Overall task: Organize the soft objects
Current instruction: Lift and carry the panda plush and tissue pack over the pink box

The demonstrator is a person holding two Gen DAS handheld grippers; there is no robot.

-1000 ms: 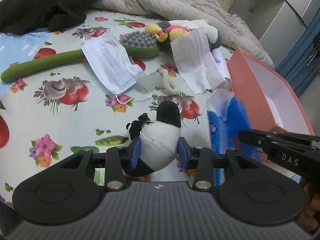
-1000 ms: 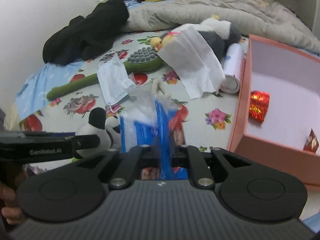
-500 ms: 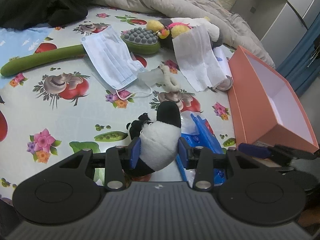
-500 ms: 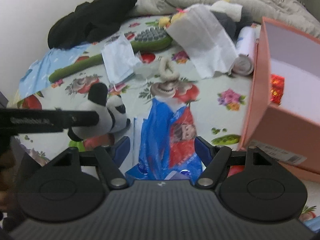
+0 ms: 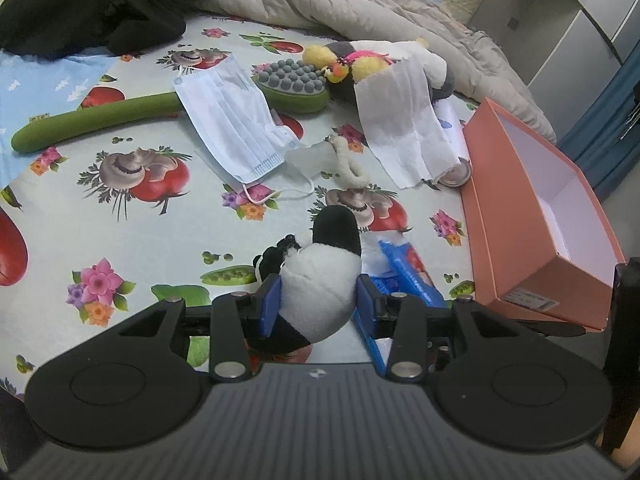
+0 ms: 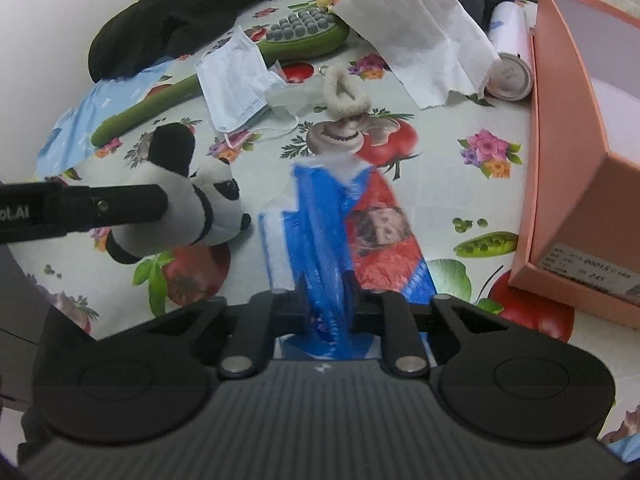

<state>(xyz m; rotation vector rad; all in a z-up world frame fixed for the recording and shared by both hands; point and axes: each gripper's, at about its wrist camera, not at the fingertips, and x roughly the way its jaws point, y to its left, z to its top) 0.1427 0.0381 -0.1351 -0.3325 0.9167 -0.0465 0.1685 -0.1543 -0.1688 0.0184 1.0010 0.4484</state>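
Observation:
My left gripper [image 5: 318, 304] is shut on a small panda plush [image 5: 320, 284], held just above the flowered sheet; the panda also shows in the right wrist view [image 6: 180, 216]. My right gripper [image 6: 326, 304] is shut on a fold of a blue and red plastic bag [image 6: 352, 240] that lies on the sheet; the bag shows beside the panda in the left wrist view [image 5: 404, 268]. An open salmon box [image 5: 540, 216] stands to the right, also in the right wrist view [image 6: 576, 120].
On the sheet beyond lie a face mask [image 5: 232, 120], a green massage brush [image 5: 100, 120], a cream hair tie [image 5: 352, 160], a white tissue [image 5: 404, 120] over a plush [image 5: 340, 60], black clothing [image 5: 100, 4] and a grey quilt [image 5: 360, 4].
The right gripper was open over the bag half a second ago and has shut on it low by the sheet. The left gripper has kept hold of the panda.

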